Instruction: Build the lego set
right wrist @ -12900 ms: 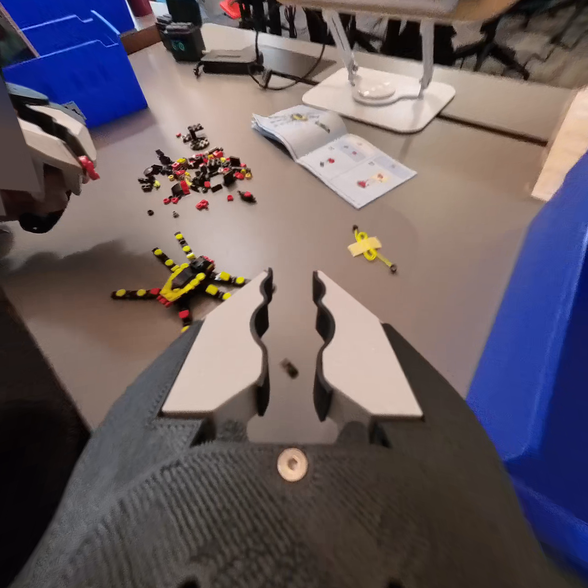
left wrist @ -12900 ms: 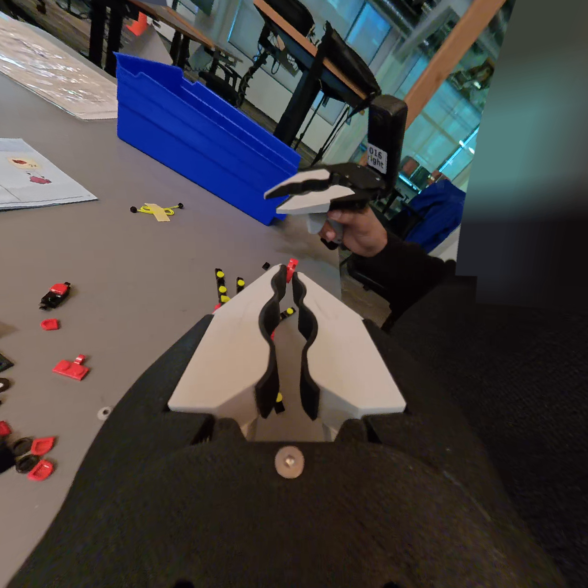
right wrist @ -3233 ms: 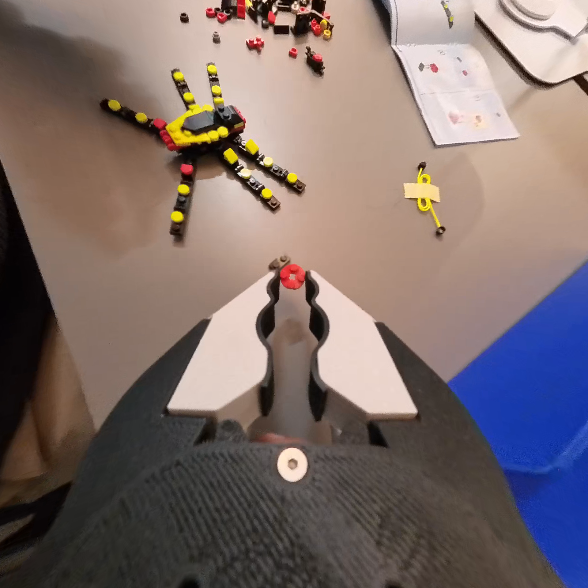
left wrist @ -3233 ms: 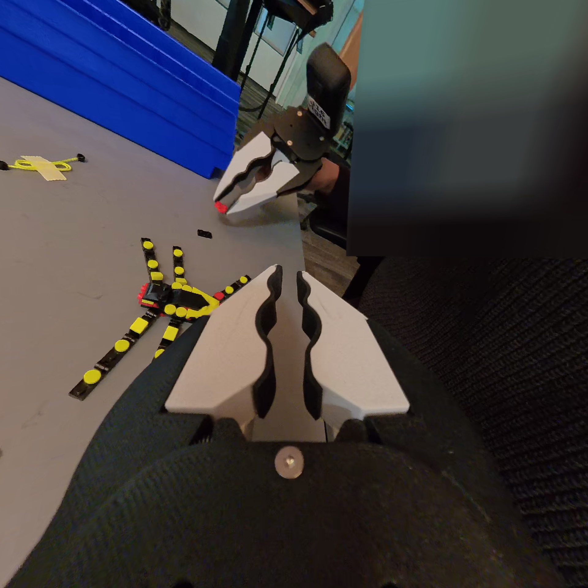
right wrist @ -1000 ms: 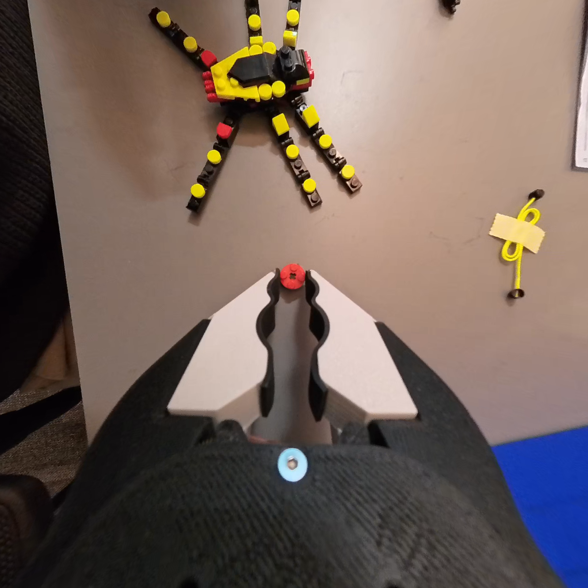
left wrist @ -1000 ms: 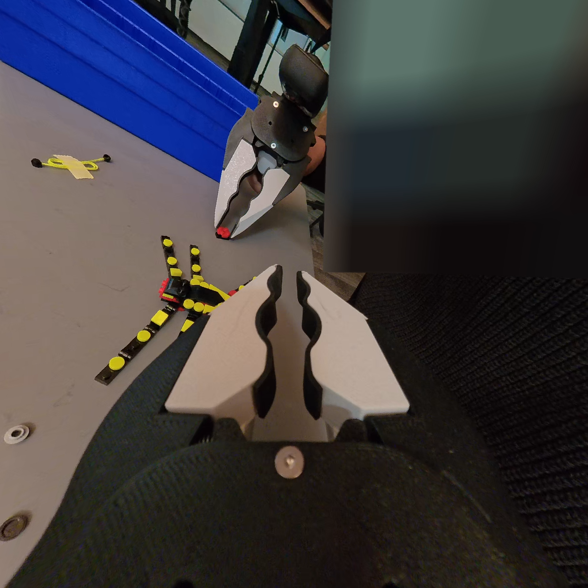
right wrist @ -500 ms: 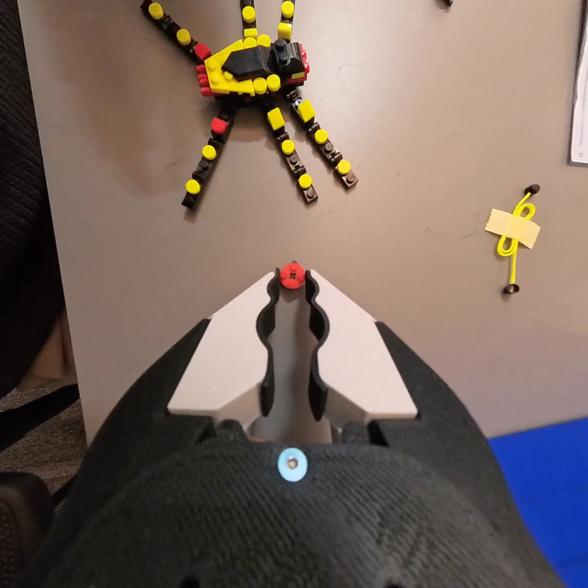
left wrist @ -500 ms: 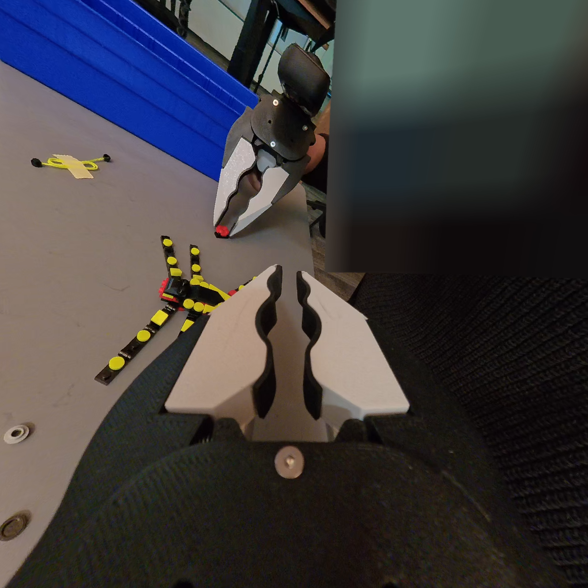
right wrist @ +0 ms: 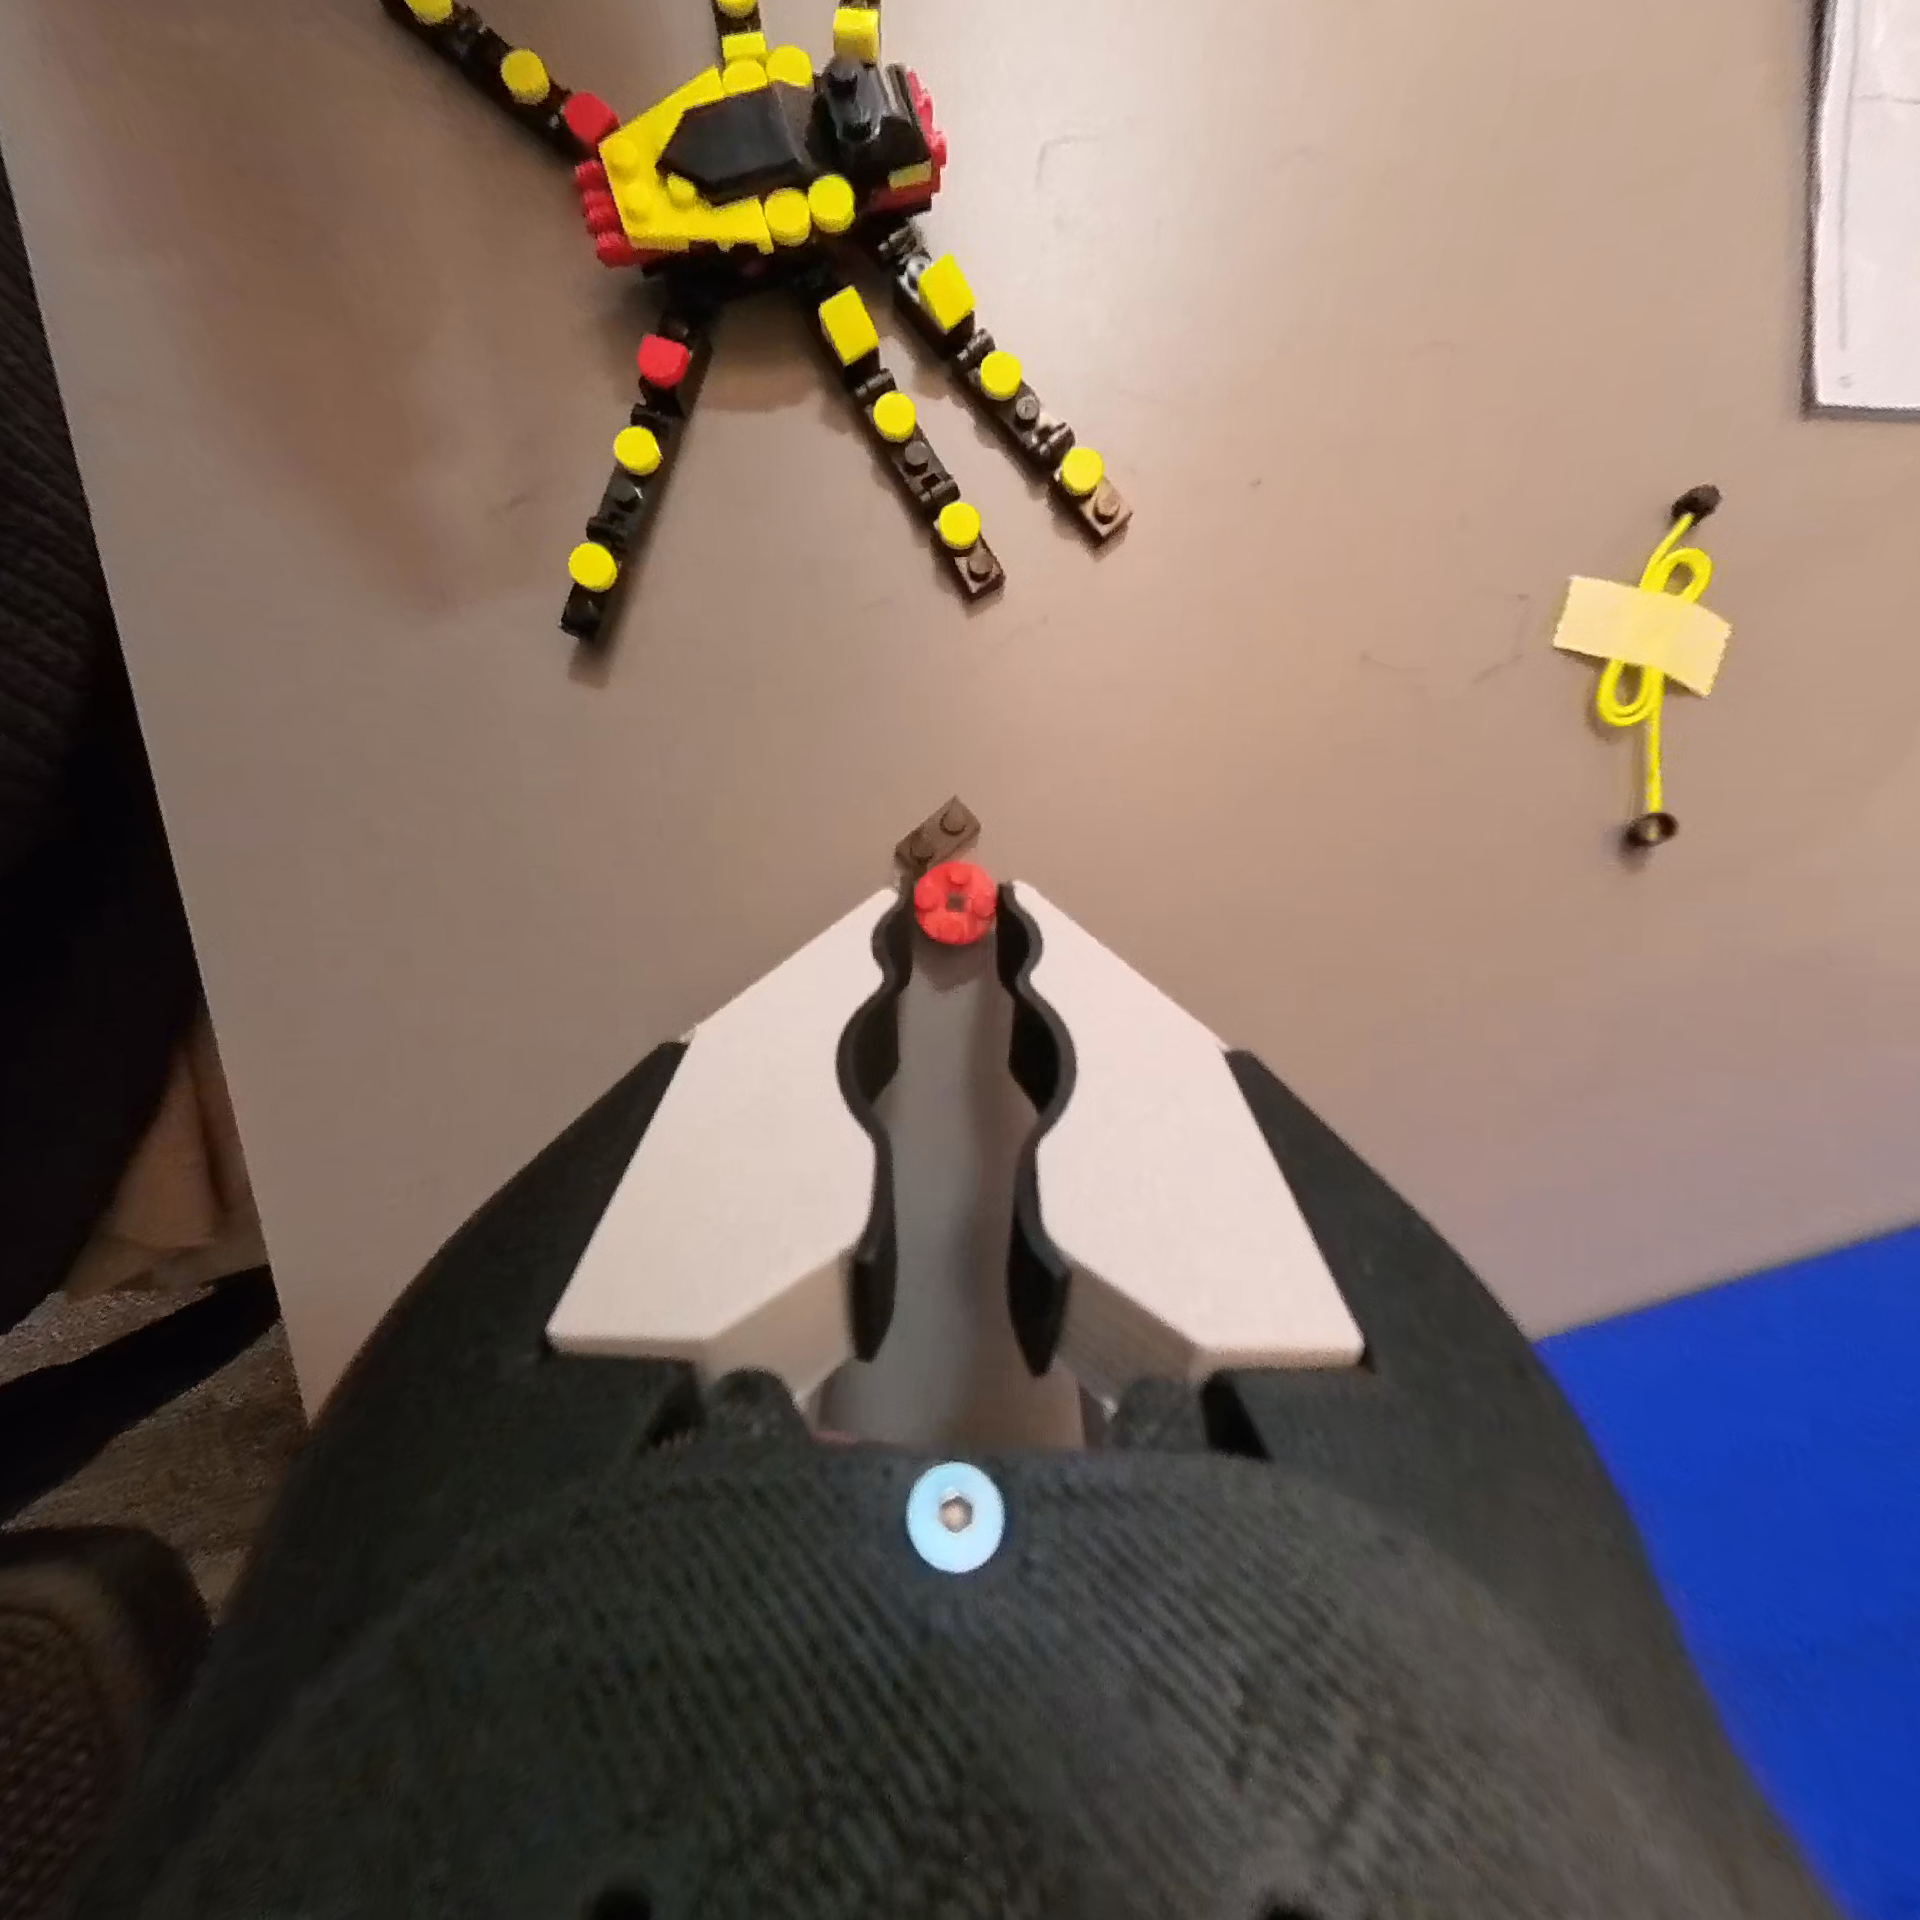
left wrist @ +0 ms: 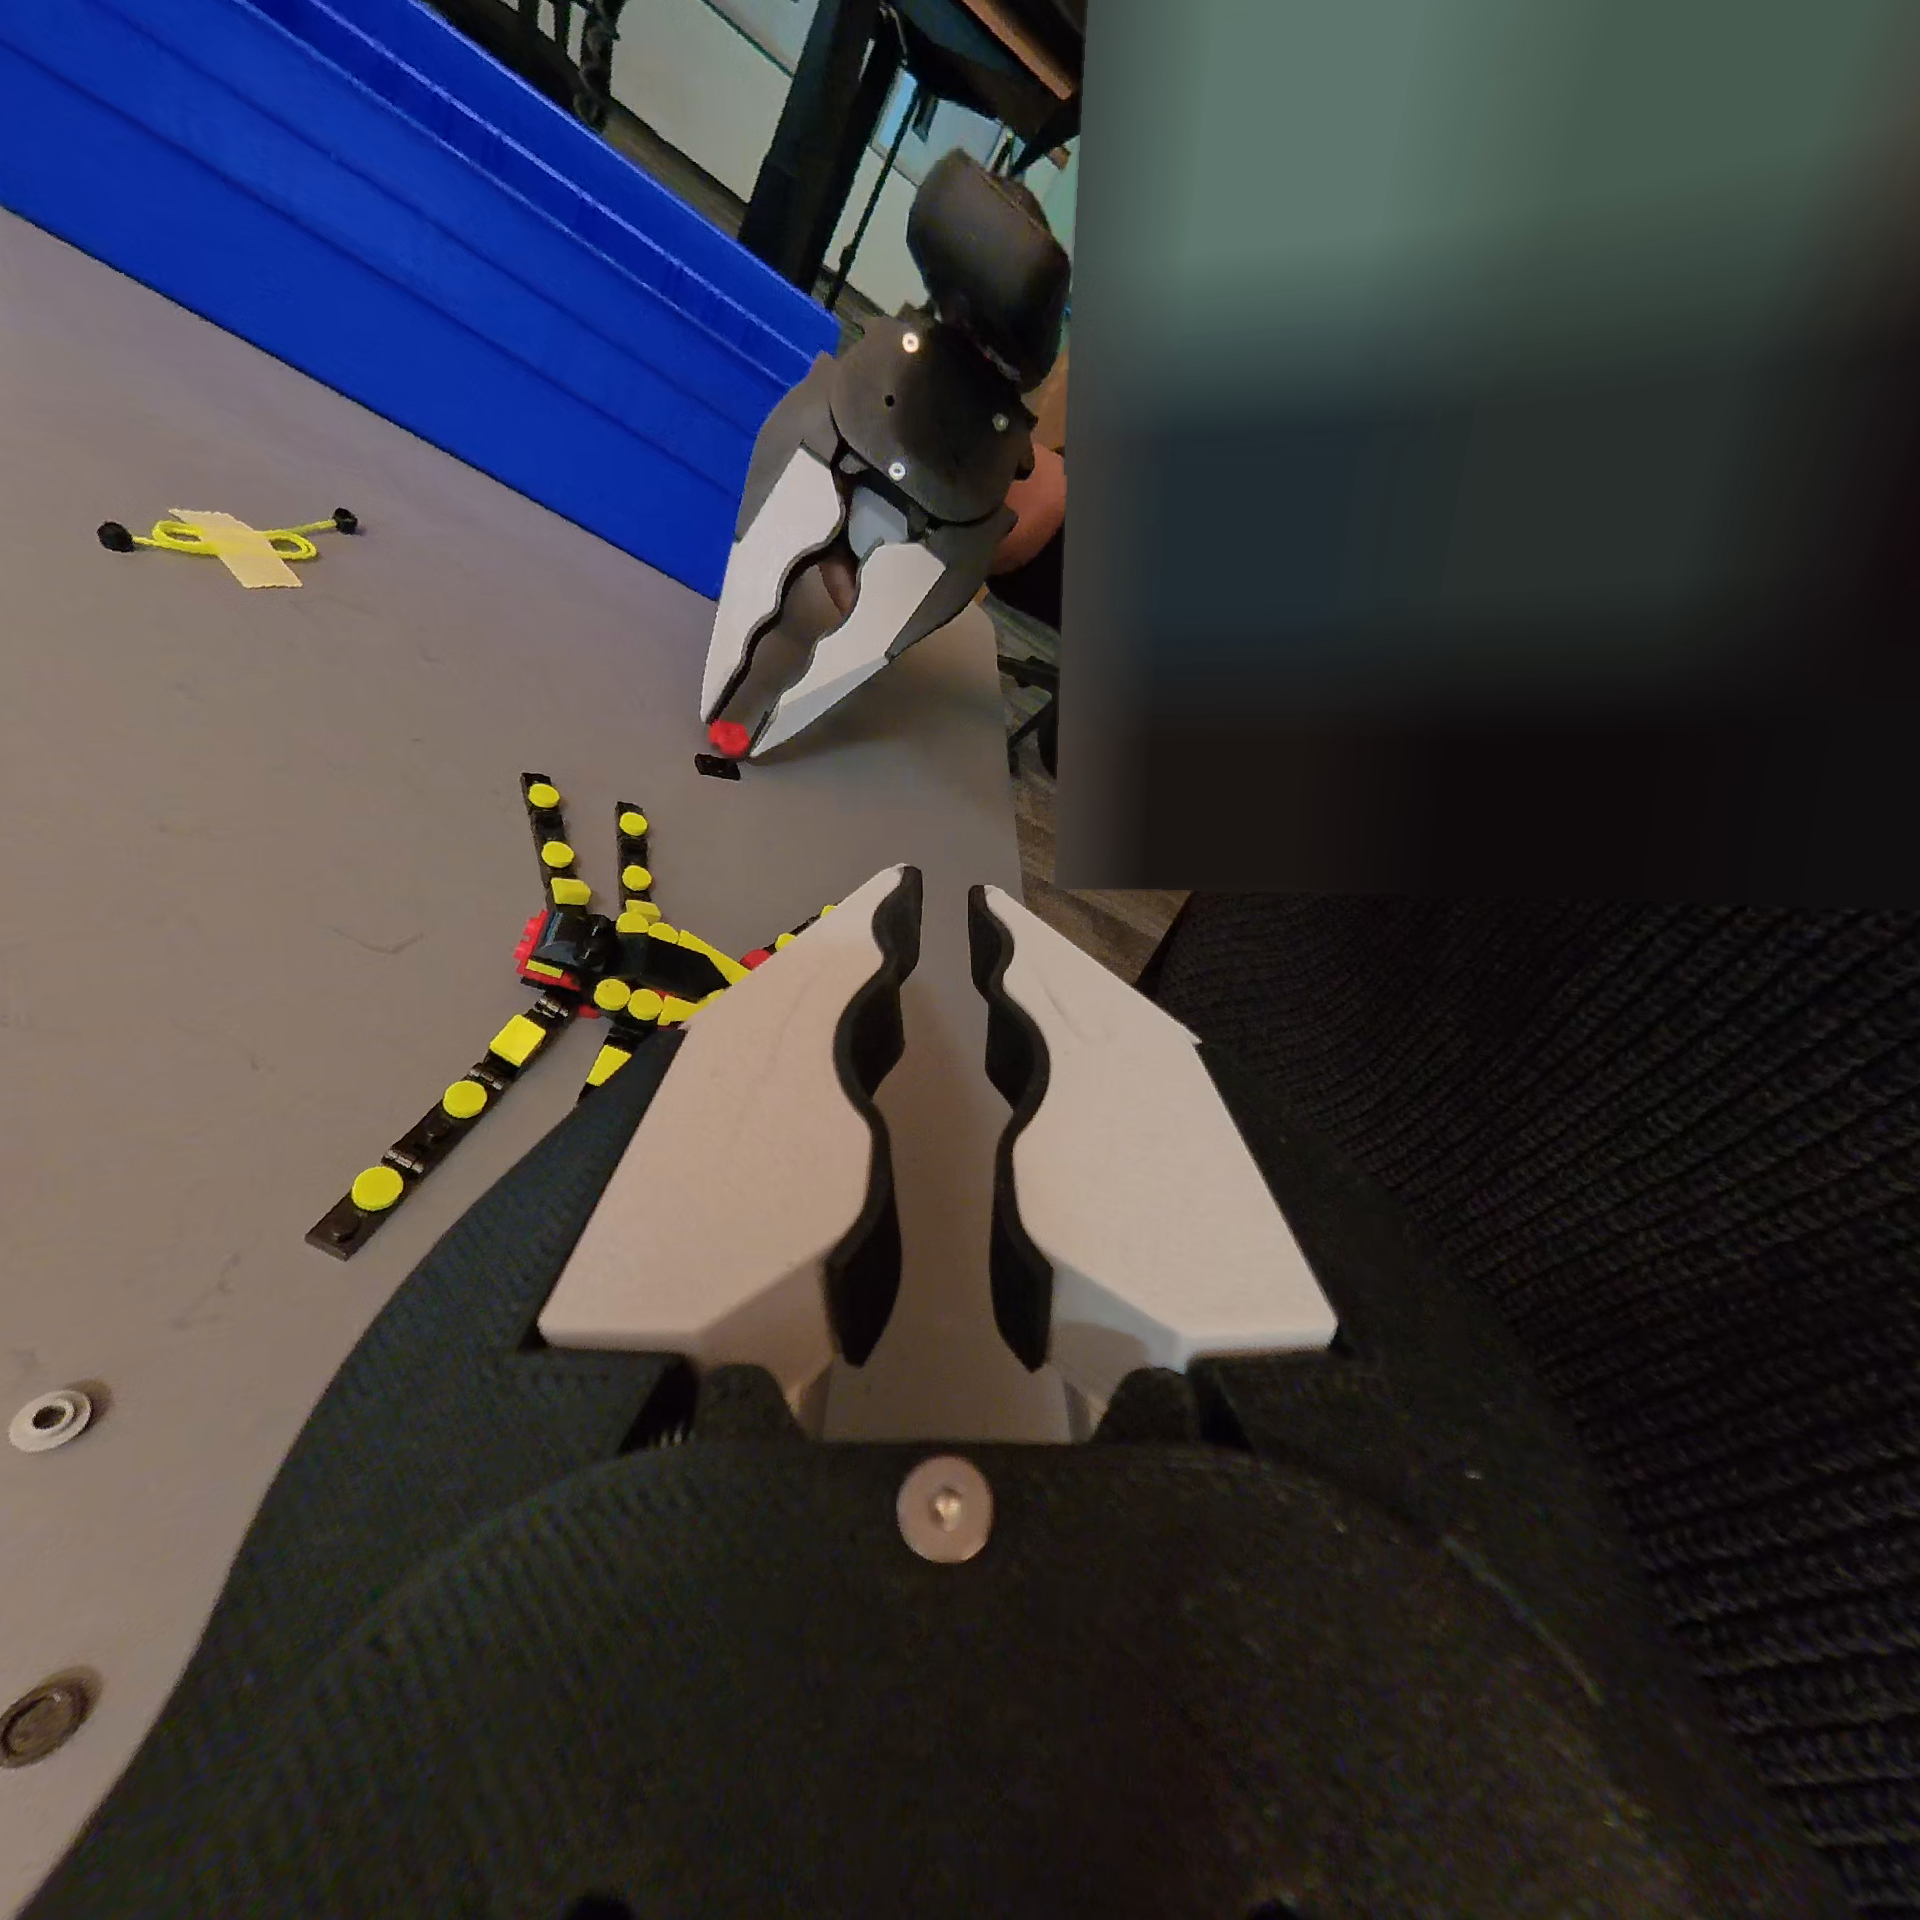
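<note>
Here right gripper (right wrist: 954, 896) points down, pinching red stud (right wrist: 954, 902).

I see a grey table (left wrist: 260, 727); a blue bin (left wrist: 436, 270) stands at its far edge, black desk legs (left wrist: 800, 135) and pale wall behind the bin.

The left gripper (left wrist: 943, 902) has two pale grey, wedge-shaped fingers (left wrist: 748, 1132) lined along their inner edges with wavy black pads (left wrist: 871, 1049). They sit in a black, ribbed-textured body with a silver screw (left wrist: 943, 1507) at its centre. The right gripper (right wrist: 954, 902) has the same build: pale fingers (right wrist: 1153, 1132), wavy black pads (right wrist: 1023, 1049), a textured black housing and a bright washer-ringed screw (right wrist: 954, 1513). From the left wrist view, its underside (left wrist: 925, 426) is a smooth black plate with small silver screws, topped by a rounded black handle (left wrist: 987, 249).
</note>
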Motion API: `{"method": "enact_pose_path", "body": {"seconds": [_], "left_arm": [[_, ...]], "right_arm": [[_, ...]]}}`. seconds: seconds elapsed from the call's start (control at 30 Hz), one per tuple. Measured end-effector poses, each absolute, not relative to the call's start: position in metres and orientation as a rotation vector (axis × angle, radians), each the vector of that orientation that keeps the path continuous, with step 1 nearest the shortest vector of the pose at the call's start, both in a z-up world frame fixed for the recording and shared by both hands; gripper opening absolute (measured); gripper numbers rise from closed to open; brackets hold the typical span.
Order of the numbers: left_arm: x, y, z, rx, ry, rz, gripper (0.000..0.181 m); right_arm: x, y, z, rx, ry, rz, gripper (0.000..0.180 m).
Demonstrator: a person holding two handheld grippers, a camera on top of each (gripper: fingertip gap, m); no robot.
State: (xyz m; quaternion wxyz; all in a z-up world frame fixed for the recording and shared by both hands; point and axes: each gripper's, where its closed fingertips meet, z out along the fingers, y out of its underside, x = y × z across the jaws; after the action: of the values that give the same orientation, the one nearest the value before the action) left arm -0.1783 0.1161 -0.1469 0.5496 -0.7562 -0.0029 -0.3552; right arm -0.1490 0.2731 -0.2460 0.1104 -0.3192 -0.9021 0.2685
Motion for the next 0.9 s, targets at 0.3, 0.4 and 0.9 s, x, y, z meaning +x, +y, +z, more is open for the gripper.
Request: {"method": "enact_pose_path", "body": {"seconds": [0.3,0.4,0.9], "left_arm": [[-0.177,0.116,-0.147,-1.794,-0.001,-0.837,0.006],[-0.177,0.116,-0.147,-1.796,0.0,-0.836,0.006],[-0.176,0.116,-0.147,-1.794,0.0,-0.847,0.006]], "right_arm": [[-0.145,0.255,-0.245,-0.948,-2.627,0.893,0.014],[-0.144,0.257,-0.245,-0.958,-2.623,0.878,0.014],[-0.153,0.261,-0.244,-1.392,-2.352,0.848,0.014]]}}
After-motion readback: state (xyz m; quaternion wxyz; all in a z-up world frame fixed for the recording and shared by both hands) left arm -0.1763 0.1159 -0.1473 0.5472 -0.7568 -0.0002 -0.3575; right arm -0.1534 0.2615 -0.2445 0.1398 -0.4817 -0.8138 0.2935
